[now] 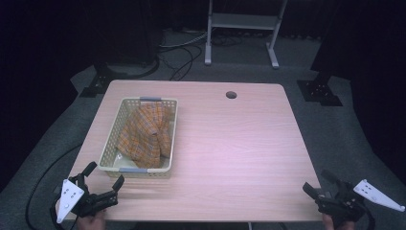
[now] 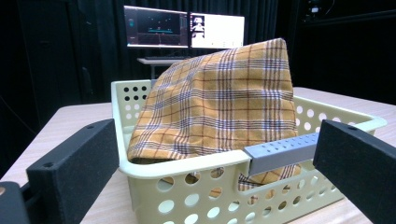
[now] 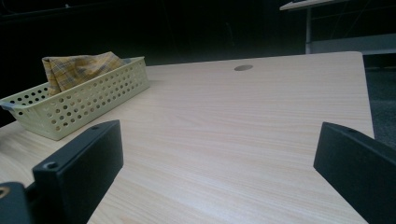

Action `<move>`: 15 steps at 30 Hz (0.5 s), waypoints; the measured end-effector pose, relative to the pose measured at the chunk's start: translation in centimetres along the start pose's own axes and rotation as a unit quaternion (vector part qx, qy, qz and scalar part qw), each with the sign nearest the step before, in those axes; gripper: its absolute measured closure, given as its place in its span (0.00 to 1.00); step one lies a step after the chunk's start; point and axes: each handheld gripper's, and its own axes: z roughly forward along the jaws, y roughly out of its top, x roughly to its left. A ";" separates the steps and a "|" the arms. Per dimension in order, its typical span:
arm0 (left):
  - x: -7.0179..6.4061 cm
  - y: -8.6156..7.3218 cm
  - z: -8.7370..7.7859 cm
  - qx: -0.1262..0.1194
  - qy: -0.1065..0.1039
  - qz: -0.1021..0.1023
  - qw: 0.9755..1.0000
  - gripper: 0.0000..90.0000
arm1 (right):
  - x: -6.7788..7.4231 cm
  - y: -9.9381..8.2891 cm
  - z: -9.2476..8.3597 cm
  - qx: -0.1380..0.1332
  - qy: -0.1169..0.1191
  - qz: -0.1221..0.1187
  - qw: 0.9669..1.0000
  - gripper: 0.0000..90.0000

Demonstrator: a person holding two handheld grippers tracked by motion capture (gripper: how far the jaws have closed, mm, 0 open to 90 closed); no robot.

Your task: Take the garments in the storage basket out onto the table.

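Note:
A pale yellow perforated basket point(image 1: 111, 143) stands on the left half of the wooden table point(image 1: 230, 143), and an orange plaid cloth point(image 1: 146, 132) is heaped in it. My left gripper point(image 1: 104, 175) rests at the table's front left corner, jaws wide apart and empty, just short of the basket's near wall. Its own view looks straight at the basket point(image 2: 187, 186) and the cloth point(image 2: 219, 102) rising above the rim. My right gripper point(image 1: 317, 184) sits at the front right corner, open and empty; its view shows the basket point(image 3: 79, 102) and the cloth point(image 3: 79, 67) far off.
A round cable hole point(image 1: 231, 94) sits near the table's far edge. A grey handle bar point(image 2: 280, 151) runs along the basket's near rim. Beyond the table are a white stand point(image 1: 242, 28), floor cables and two lit monitors point(image 2: 184, 30). Dark curtains surround the area.

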 end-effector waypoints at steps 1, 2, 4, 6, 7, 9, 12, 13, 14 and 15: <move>0.0 0.0 0.0 0.000 0.000 0.000 1.000 0.00 | 0.0 0.1 0.2 0.002 0.002 0.000 1.000 0.01; 0.0 0.0 0.0 0.000 0.001 0.000 1.000 0.00 | 0.0 0.1 0.3 0.005 0.003 0.000 1.000 0.01; 0.0 0.0 0.0 0.000 0.002 0.000 1.000 0.00 | 0.0 0.3 0.7 0.009 0.005 -0.002 1.000 0.01; 0.0 0.0 0.1 0.000 0.004 0.000 1.000 0.00 | 0.1 0.4 1.1 0.012 0.011 -0.003 1.000 0.01; 0.0 0.0 0.1 0.000 0.003 0.000 1.000 0.00 | 0.1 0.5 1.3 0.013 0.014 -0.003 1.000 0.01; 0.0 0.0 0.2 0.000 0.001 0.000 1.000 0.00 | 0.2 0.6 1.7 0.017 0.020 -0.003 1.000 0.01; 0.0 0.0 0.2 0.000 0.002 0.001 1.000 0.00 | 0.4 0.9 2.3 0.022 0.023 -0.006 0.999 0.01; 0.0 0.0 0.2 0.000 0.002 0.000 1.000 0.00 | 0.4 1.0 2.5 0.024 0.027 -0.006 0.999 0.01; 0.0 0.0 0.2 0.000 0.002 0.000 1.000 0.00 | 0.5 1.0 2.6 0.024 0.028 -0.006 0.999 0.01; 0.0 0.0 0.2 0.000 0.002 0.000 1.000 0.00 | 0.5 1.1 2.8 0.025 0.030 -0.007 0.999 0.01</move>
